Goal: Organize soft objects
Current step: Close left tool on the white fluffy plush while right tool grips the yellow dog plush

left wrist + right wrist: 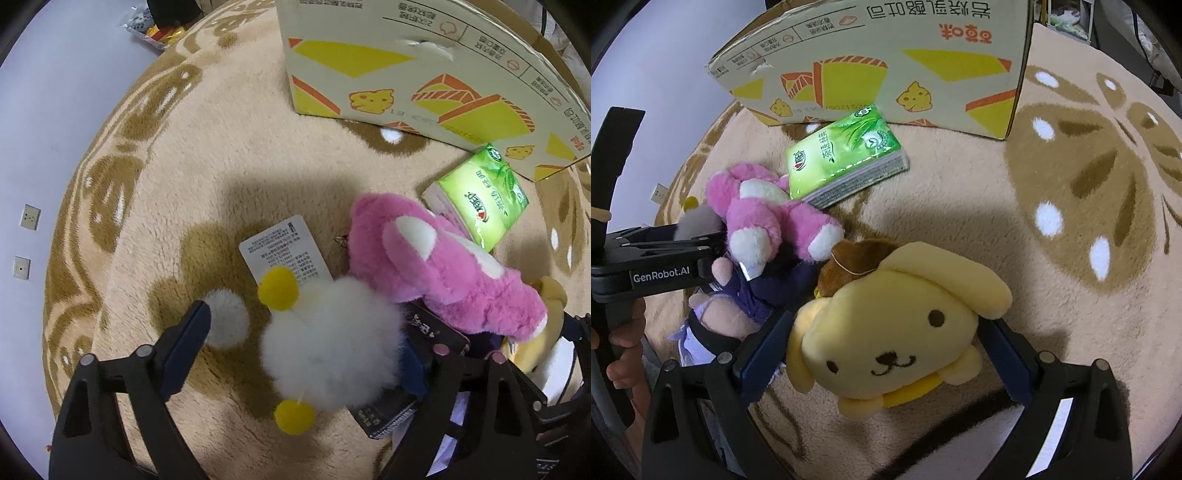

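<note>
Pink plush (pixel 443 273), white plush (pixel 328 343) between parted left gripper (pixel 306 343), right gripper (pixel 886 350) clamping yellow plush (pixel 886 332).

Home room, floor level: plush patterned rug (pixel 960 206) on the floor, wall sockets (pixel 30 217) low on a white wall, cardboard box (pixel 886 62), tissue pack (pixel 846 155), plush toys (pixel 897 332) scattered.

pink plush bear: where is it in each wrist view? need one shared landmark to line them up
Left wrist: the pink plush bear lies right of centre, just right of the white fluffy toy that sits between the left gripper's fingers.
Right wrist: it lies left of centre, up-left of the yellow dog plush.
Shared landmark: the green tissue pack touching the bear, in front of the cardboard box.
</note>
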The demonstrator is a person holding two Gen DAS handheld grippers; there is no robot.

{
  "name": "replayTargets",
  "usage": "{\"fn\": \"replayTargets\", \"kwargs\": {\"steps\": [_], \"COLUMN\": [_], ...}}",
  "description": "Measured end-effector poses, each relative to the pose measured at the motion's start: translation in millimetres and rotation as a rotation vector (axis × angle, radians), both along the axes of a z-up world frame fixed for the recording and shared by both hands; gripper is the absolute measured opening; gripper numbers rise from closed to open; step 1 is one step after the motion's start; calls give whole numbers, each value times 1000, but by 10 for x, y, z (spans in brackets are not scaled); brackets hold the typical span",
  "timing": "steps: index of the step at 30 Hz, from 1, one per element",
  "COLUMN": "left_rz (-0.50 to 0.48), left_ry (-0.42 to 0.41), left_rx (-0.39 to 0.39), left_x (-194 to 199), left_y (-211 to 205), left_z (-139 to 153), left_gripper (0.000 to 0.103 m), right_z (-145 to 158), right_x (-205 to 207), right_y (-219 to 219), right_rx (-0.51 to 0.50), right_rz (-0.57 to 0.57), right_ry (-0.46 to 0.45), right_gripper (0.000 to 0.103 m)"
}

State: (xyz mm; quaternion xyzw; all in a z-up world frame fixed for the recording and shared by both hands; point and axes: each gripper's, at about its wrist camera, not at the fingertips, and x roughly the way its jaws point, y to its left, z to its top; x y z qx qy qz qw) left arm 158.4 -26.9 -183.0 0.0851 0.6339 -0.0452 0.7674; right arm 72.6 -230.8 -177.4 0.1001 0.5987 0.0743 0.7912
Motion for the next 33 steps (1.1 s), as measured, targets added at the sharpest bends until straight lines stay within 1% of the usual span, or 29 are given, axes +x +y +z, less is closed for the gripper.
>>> {"fn": "replayTargets", "kwargs": {"steps": [1,4,5,7,9,13,18,21,23,26,28,33], "left_rz": [-3,-9,-8,-11,-30,-63,-67,-43,-24,18,34,51], "left_ry": [2,9,15,33,44,26,1,-38,-65,-79,-101,-194], "left_rx": [-4,-16,-26,-63,-83,-63,-58,-45,-39,-53,-58,-59], "left_x": [-13,-24,-34,-55,-64,-144,-209,-222,-211,-201,-239,-385], "left_y": [-3,-13,-21,-41,-59,-175,-181,-138,-104,11,74,153], "left_z": [0,-2,-1,-11,-17,16,81,162,204,271,324,570], "left_gripper": [82,75,69,52,45,35,33,33,33,33,33,33], "right_z": [-12,13,34,89,142,189,254,318,384,508,569,723], "right_x": [12,-2,-6,-26,-39,-67,-75,-94,-125,-176,-208,-286], "right_y": [8,-9,-5,-2,-1,-18,-142,-196,-215,-227,-235,-270], "right_rx": [-1,-5,1,26,41,14,5,-3,-23,-36,-39,-36], "right_rz": [3,16,19,20,15,-6,-41,-56,-65,-73,-81,-104], "right_ry": [-1,-12,-25,-52,-78,-101,-121,-142,-176,-239,-265,-324], "right_gripper": [102,93,89,86,85,84,84,84,84,84,84,84]}}
